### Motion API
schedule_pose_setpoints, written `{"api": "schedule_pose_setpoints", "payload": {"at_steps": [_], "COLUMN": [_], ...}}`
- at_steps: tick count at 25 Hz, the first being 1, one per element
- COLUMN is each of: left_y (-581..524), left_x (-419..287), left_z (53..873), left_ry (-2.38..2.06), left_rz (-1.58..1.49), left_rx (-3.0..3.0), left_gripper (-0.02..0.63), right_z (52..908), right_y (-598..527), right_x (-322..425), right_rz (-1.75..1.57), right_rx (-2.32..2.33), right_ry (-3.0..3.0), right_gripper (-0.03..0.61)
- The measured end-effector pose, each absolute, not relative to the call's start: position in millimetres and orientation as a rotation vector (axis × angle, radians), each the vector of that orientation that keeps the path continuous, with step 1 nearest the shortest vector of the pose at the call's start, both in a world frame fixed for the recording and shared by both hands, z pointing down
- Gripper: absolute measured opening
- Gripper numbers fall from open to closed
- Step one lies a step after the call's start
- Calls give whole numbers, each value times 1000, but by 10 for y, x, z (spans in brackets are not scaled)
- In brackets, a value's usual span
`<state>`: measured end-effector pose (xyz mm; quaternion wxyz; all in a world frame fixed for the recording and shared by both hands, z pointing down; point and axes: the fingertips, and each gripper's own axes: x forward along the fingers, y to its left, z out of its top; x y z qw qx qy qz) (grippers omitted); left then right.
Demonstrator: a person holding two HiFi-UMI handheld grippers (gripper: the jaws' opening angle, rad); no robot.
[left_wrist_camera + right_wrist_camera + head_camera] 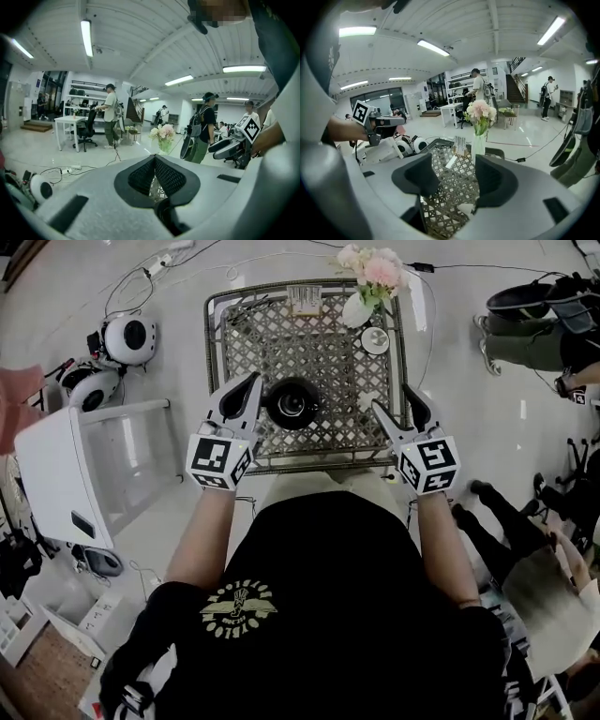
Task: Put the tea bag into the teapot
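A black teapot (292, 404) stands on the lattice table (309, 463), near its front middle. My left gripper (251, 382) hovers just left of the teapot; in the left gripper view its pads (140, 176) meet at the tips with nothing between them, so the left gripper (154, 161) is shut. My right gripper (392, 399) is at the table's front right, open and holding nothing. A small white packet, probably the tea bag (367, 401), lies on the table by its left fingertip. In the right gripper view the tea bag (467, 208) sits beside the right pad of the right gripper (452, 180).
A white vase of pink flowers (361, 298) and a round white dish (375, 340) stand at the table's back right. A small holder with cards (305, 298) is at the back middle. A white cabinet (84, 474) stands left of the table. People sit at the right.
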<state>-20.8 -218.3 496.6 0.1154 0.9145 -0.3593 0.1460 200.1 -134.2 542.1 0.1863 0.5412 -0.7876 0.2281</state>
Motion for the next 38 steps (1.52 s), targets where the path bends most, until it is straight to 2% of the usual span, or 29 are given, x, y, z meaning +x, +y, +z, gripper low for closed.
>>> {"api": "schedule_pose_setpoints", "payload": {"at_steps": [9, 14, 38], "left_y": [-1991, -1849, -1475], "left_x": [-213, -286, -716], "left_z": [5100, 5213, 5349], "left_ry": [-1146, -1173, -1201], "left_rz": [436, 430, 538], "left_rx": [2602, 2557, 2508], "left_gripper": [-3, -3, -3], "right_z": [6301, 6713, 8271], "right_y": [-1260, -1223, -1063], "right_x": [2138, 2126, 2124], "right_rz": [653, 676, 801], "right_rx": [1375, 1317, 1148], "right_ry": [-2137, -2080, -1879], "right_gripper": [253, 175, 175]}}
